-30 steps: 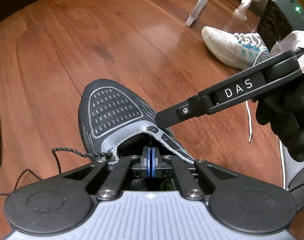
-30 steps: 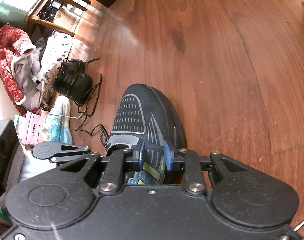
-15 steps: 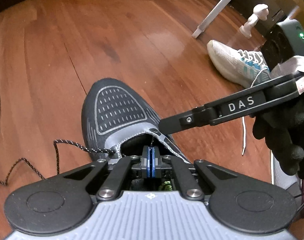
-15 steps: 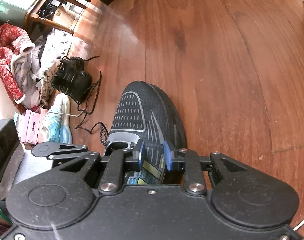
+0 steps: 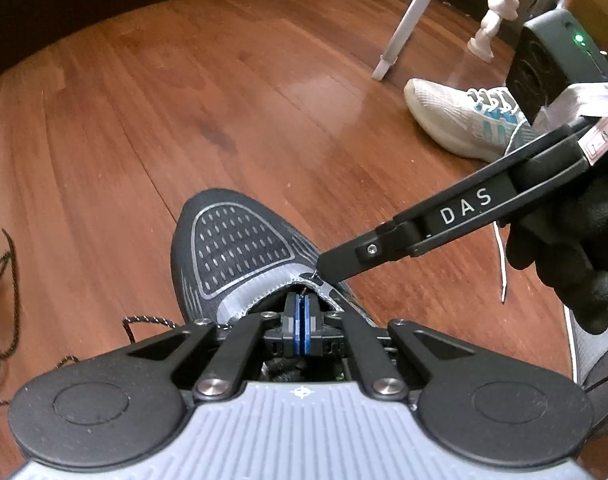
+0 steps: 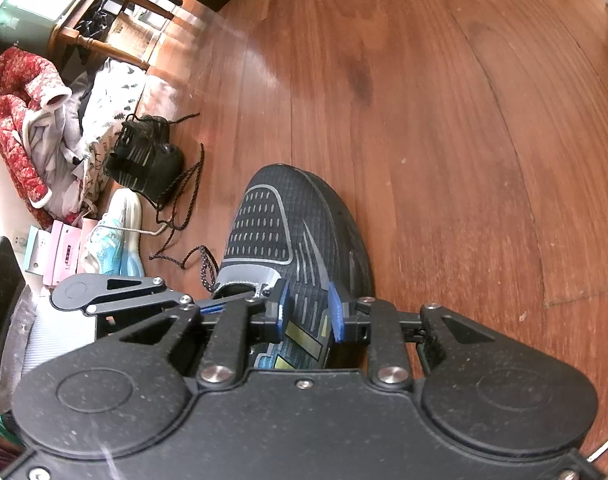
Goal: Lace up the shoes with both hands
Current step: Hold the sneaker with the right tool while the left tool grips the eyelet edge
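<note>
Two grippers at your shoe on the floor: left gripper pressed together at the tongue opening, lace trailing left; right gripper spread over the shoe's side.

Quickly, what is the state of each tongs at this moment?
Left tongs: closed at the dark shoe opening; whether they pinch anything cannot be told.
Right tongs: open, straddling the shoe's side.
</note>
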Demonstrator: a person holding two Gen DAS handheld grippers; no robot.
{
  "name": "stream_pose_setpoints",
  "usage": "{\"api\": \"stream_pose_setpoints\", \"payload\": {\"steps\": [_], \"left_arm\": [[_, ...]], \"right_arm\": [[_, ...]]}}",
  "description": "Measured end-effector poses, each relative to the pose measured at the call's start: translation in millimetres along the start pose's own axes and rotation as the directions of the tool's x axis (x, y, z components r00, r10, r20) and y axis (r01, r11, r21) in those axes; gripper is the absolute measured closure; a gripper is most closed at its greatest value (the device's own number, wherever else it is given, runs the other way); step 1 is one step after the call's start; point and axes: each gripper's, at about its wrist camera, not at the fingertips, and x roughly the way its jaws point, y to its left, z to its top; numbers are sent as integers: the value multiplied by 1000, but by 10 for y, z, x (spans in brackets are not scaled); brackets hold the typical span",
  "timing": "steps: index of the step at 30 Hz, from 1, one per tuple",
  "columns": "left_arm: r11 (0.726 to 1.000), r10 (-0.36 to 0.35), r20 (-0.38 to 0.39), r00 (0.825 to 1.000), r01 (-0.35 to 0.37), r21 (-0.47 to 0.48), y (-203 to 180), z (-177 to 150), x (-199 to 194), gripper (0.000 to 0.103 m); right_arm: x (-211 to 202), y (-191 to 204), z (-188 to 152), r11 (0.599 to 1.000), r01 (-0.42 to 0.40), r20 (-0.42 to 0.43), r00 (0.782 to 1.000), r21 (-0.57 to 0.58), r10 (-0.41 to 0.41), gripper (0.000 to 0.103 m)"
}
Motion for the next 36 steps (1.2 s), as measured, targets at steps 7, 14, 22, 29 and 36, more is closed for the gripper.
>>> {"api": "stream_pose_setpoints", "payload": {"steps": [7, 14, 22, 29, 36], "left_arm": [[996, -55, 38, 998, 57, -66, 96, -38, 10, 103], [989, -104, 83, 991, 112, -93, 126, -108, 22, 103], [992, -95, 91, 991, 102, -71, 74, -101, 14, 103], [997, -55, 101, 993, 59, -41, 20, -133, -71, 100], [1000, -27, 125, 992, 28, -7, -93, -349, -261, 96]], "right_arm": [[-30, -11, -7, 1000, -18, 21, 1000, 24, 18, 79], [-104, -43, -57, 993, -104, 77, 992, 54, 99, 79], [28, 208, -53, 997, -31, 64, 997, -71, 35, 85], [-17, 225, -6, 998, -17, 98, 995, -53, 22, 102], [-269, 144, 219, 1000, -5, 192, 981, -22, 9, 103]]}}
